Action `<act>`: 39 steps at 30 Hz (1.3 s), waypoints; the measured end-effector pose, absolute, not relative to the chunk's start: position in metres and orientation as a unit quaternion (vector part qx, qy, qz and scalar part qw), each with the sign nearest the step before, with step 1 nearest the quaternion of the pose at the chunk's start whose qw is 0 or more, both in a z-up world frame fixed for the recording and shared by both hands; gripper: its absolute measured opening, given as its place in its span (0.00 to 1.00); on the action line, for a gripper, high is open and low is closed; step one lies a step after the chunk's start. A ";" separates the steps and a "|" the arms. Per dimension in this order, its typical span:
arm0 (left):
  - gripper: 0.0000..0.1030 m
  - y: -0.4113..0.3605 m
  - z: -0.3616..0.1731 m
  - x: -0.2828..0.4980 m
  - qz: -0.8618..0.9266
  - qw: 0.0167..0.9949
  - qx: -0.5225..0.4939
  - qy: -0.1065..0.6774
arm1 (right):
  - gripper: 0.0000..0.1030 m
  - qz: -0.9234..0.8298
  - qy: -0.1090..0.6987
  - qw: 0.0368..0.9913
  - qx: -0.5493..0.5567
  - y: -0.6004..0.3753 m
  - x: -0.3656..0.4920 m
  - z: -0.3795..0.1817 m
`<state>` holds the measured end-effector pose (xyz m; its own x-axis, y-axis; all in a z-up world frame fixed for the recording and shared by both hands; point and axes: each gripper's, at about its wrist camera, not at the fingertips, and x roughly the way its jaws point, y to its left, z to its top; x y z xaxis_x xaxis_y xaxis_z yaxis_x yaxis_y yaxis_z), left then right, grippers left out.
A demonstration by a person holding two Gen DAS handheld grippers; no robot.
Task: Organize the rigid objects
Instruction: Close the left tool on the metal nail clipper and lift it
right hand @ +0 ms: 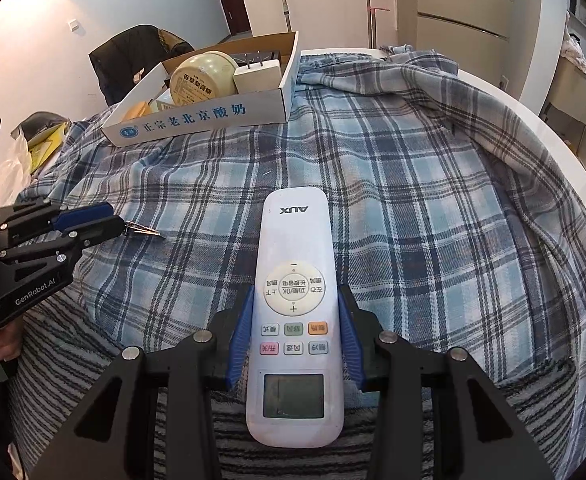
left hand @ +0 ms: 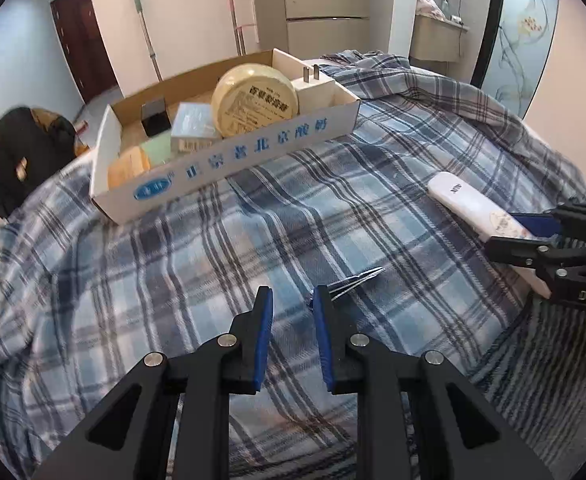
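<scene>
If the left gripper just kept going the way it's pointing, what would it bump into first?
Probably the plaid blue blanket just past its tips, since the left gripper tilts downward. The small metal tweezers lie slightly right of that line. The long cardboard box sits farther on; depth is hard to judge.

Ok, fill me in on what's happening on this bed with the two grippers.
A person is tidying loose items into a cardboard tray on a plaid blanket. The right gripper is shut on a white AUX remote. The left gripper sits beside small metal tweezers lying on the blanket; whether it grips them is unclear. The tray already holds a round yellow tin, a white plug adapter and several small boxes.
</scene>
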<state>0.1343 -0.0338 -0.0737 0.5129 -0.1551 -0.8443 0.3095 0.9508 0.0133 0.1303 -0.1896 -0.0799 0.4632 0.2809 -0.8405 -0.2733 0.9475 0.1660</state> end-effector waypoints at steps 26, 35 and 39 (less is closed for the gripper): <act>0.45 -0.072 -0.067 0.152 -0.297 0.775 0.290 0.476 | 0.38 0.159 0.489 0.858 -0.004 -0.189 0.130 -0.081; 0.10 -0.063 -0.070 0.144 -0.288 0.787 0.249 0.485 | 0.38 0.158 0.489 0.858 -0.006 -0.188 0.129 -0.080; 0.10 -0.049 -0.067 0.144 -0.248 0.804 0.193 0.504 | 0.38 0.158 0.489 0.858 -0.005 -0.188 0.129 -0.080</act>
